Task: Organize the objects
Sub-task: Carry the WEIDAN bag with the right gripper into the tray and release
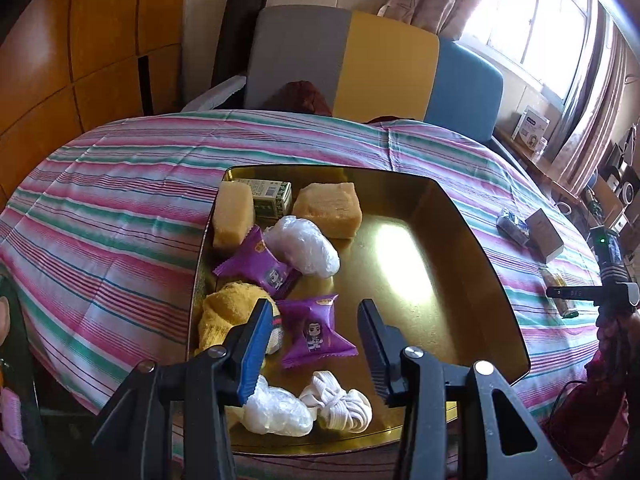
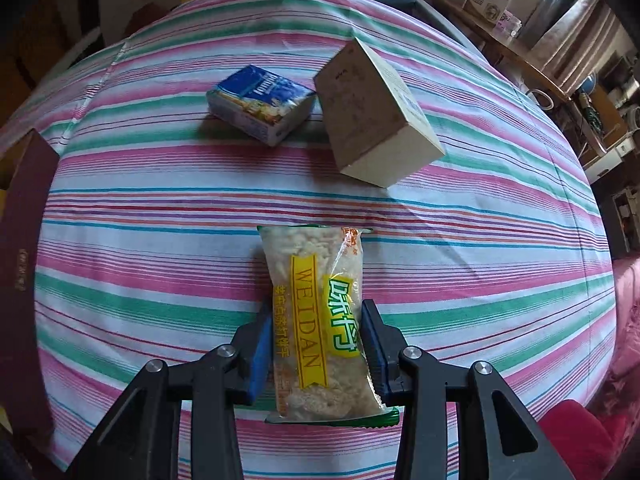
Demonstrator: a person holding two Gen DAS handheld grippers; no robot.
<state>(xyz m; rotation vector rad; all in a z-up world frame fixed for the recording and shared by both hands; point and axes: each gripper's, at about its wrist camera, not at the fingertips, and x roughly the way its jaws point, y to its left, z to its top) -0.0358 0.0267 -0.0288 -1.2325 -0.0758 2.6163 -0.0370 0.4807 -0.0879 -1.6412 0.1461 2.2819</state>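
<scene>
A gold tray (image 1: 460, 280) lies on the striped tablecloth (image 1: 120, 208). It holds two yellow sponges (image 1: 330, 208), a green box (image 1: 272, 196), two purple snack packets (image 1: 316, 330), clear plastic bags (image 1: 304, 246), a yellow cloth (image 1: 228, 316) and a white rope bundle (image 1: 340, 402). My left gripper (image 1: 314, 344) is open and empty above the tray's near part. My right gripper (image 2: 316, 344) is shut on a cracker packet (image 2: 316, 312) that lies on the cloth. A blue packet (image 2: 260, 104) and a beige box (image 2: 372, 116) lie beyond it.
A chair with grey, yellow and blue panels (image 1: 384, 68) stands behind the table. A dark red box (image 2: 24, 272) sits at the left edge of the right wrist view. A cluttered shelf (image 1: 608, 192) and a window are to the right.
</scene>
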